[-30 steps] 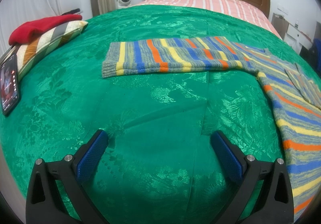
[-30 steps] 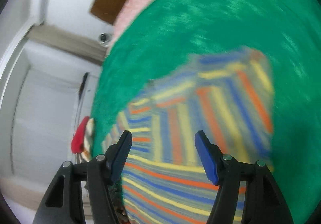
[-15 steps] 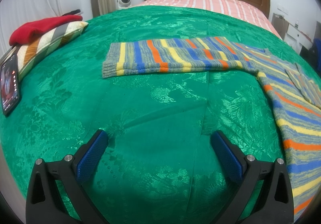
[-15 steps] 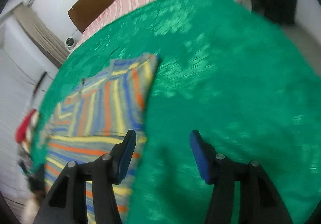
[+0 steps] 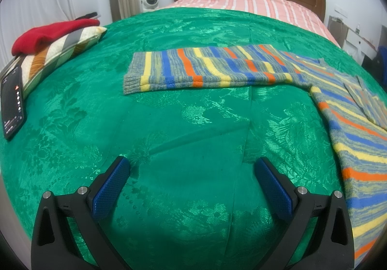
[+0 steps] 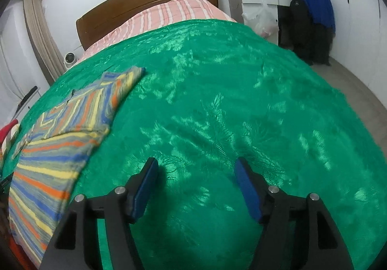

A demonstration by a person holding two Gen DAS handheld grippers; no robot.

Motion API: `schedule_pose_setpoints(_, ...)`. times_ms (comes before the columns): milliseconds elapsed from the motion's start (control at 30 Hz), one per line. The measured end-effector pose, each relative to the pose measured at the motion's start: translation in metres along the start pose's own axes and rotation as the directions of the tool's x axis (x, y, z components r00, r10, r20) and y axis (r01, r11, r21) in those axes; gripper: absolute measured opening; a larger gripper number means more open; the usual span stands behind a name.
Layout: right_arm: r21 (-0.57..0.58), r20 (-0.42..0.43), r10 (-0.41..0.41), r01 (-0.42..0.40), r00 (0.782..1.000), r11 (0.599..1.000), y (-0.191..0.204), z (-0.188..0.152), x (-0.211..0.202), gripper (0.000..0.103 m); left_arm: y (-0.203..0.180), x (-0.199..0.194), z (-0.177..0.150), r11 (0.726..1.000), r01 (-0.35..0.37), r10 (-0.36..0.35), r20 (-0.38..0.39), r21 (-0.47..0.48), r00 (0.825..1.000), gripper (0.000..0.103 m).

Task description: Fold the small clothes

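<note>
Where glossy green damask bedspread [image 5: 193, 124] spreads, ribbed striped knit sweater [image 5: 205, 69] flat

No legible text, labels, brands or numbers in either view. The phone [image 5: 12, 100] at the bed's left edge shows a lit screen with small icons and lines, too small to read.

Left claw [image 5: 191, 173] agape over green bedspread [image 5: 169, 124]; striped sweater [image 5: 241, 66] beyond.

Sweater [image 5: 241, 69] lies flat on bedspread [image 5: 193, 137], sleeve stretched toward left edge. Pillow [image 5: 55, 54] at left edge; phone [image 5: 12, 100] just before it.
</note>
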State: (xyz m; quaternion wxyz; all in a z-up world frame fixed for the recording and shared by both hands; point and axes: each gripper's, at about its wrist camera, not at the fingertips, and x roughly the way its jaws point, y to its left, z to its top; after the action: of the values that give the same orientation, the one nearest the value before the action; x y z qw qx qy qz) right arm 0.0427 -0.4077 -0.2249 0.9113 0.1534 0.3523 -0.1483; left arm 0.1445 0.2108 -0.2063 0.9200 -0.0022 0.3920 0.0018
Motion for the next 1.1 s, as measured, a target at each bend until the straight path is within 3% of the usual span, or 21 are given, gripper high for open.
schedule_pose_setpoints(67, 0.0, 0.013, 0.025, -0.025, 1.0, 1.0, -0.002, -0.005, 0.003, 0.073, 0.0, 0.0, 0.0, 1.0, 0.0, 0.0, 0.0, 0.0, 1.0, 0.103)
schedule_pose_setpoints(267, 0.013, 0.033, 0.062, -0.063, 0.997, 0.998, -0.006, -0.009, 0.006, 0.074, 0.003, -0.001, 0.003, 1.0, 0.013, -0.013, -0.026, -0.002, 1.0, 0.103)
schedule_pose_setpoints(367, 0.007, 0.031, 0.068, -0.068, 0.997, 0.998, -0.007, -0.009, 0.006, 0.075, 0.006, -0.005, 0.014, 0.997, 0.077, -0.077, -0.087, -0.005, 0.993, 0.103)
schedule_pose_setpoints(467, 0.003, 0.029, 0.076, -0.076, 0.997, 0.997, -0.007, -0.009, 0.006, 0.077, 0.014, -0.012, 0.048, 0.985, 0.175, -0.174, -0.103, -0.005, 0.979, 0.103)
schedule_pose_setpoints(567, 0.0, 0.031, 0.077, -0.077, 0.997, 0.997, -0.006, -0.01, 0.006, 0.077, 0.042, -0.013, 0.099, 0.98, 0.181, -0.186, -0.051, -0.076, 0.981, 0.103)
schedule_pose_setpoints(667, -0.001, 0.031, 0.075, -0.075, 0.997, 0.997, -0.005, -0.01, 0.007, 0.078, 0.08, 0.022, 0.146, 0.96, 0.196, -0.217, -0.094, -0.198, 0.972, 0.103)
schedule_pose_setpoints(800, -0.007, 0.03, 0.07, -0.069, 0.997, 0.998, -0.003, -0.011, 0.007, 0.078, 0.109, 0.082, 0.163, 0.956, 0.097, -0.159, -0.21, -0.276, 0.965, 0.101)
schedule_pose_setpoints(933, -0.014, 0.028, 0.059, -0.059, 0.998, 0.998, -0.001, -0.011, 0.007, 0.078, 0.107, 0.114, 0.155, 0.971, 0.043, -0.107, -0.264, -0.236, 0.958, 0.092)
schedule_pose_setpoints(967, -0.016, 0.028, 0.056, -0.056, 0.998, 0.998, 0.0, -0.011, 0.007, 0.079, 0.104, 0.116, 0.154, 0.978, 0.025, -0.079, -0.255, -0.208, 0.964, 0.084)
schedule_pose_setpoints(1033, -0.022, 0.026, 0.051, -0.05, 0.998, 0.998, 0.002, -0.011, 0.008, 0.079, 0.094, 0.117, 0.153, 0.989, 0.003, -0.037, -0.227, -0.148, 0.973, 0.035)
schedule_pose_setpoints(1067, -0.025, 0.025, 0.047, -0.047, 0.999, 0.999, 0.003, -0.011, 0.008, 0.079, 0.091, 0.118, 0.156, 0.99, 0.016, -0.047, -0.231, -0.137, 0.972, 0.005)
schedule_pose_setpoints(1100, -0.027, 0.025, 0.044, -0.044, 0.999, 0.999, 0.003, -0.011, 0.008, 0.079, 0.088, 0.118, 0.158, 0.991, 0.025, -0.057, -0.239, -0.135, 0.969, 0.004)
